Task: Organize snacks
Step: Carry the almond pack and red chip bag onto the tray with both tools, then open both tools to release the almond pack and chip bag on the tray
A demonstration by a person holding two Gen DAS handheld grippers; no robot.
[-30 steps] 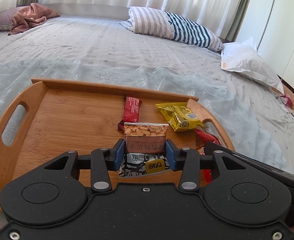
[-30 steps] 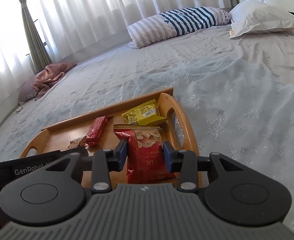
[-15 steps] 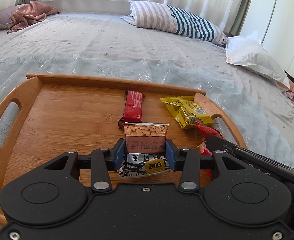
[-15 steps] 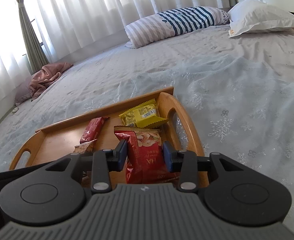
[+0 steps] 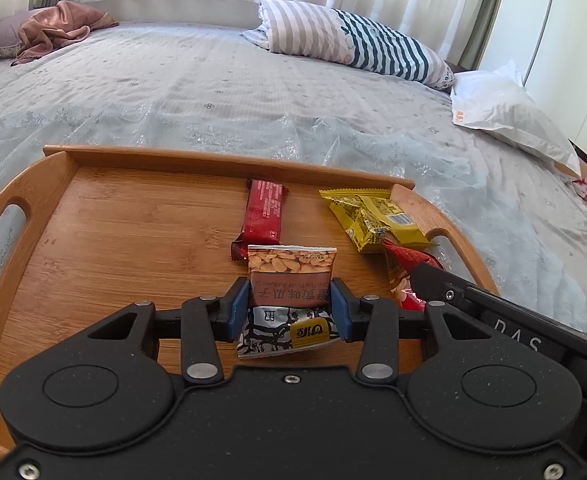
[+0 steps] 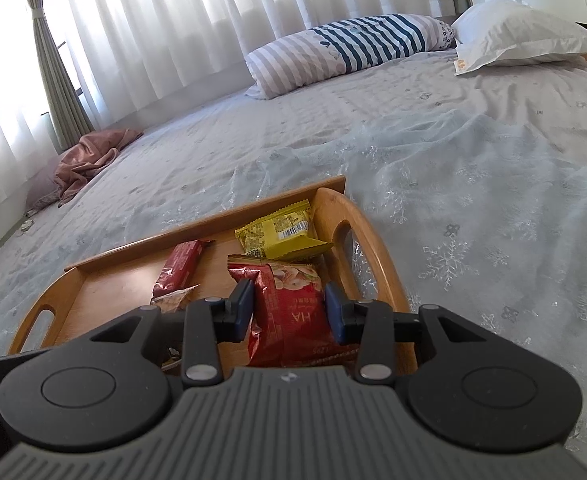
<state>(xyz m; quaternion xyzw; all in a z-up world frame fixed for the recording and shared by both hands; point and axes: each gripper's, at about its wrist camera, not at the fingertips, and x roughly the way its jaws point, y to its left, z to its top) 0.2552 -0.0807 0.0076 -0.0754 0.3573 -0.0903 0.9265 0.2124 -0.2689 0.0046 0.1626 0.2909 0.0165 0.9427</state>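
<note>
Left wrist view: left gripper [image 5: 290, 307] closed partway on a sunflower seed packet [image 5: 291, 280], pads pressing both side edges, packet upright, long axis running away from the camera, low over the near-middle of the wooden tray [image 5: 141, 236] on the bed [image 5: 213, 92]. Red bar [image 5: 264, 216] lies just beyond the packet, lengthwise near-to-far; yellow packet [image 5: 373, 220] sits far right by the tray handle. Free tray floor is all to the left, so likely drop spot is left of the bar. Right wrist view: right gripper [image 6: 289, 310] clamped partway on a red snack bag [image 6: 293, 312], held over the tray's right end, yellow packet just beyond it, touching or overlapping, can't tell. Right gripper nearer the right handle.
</note>
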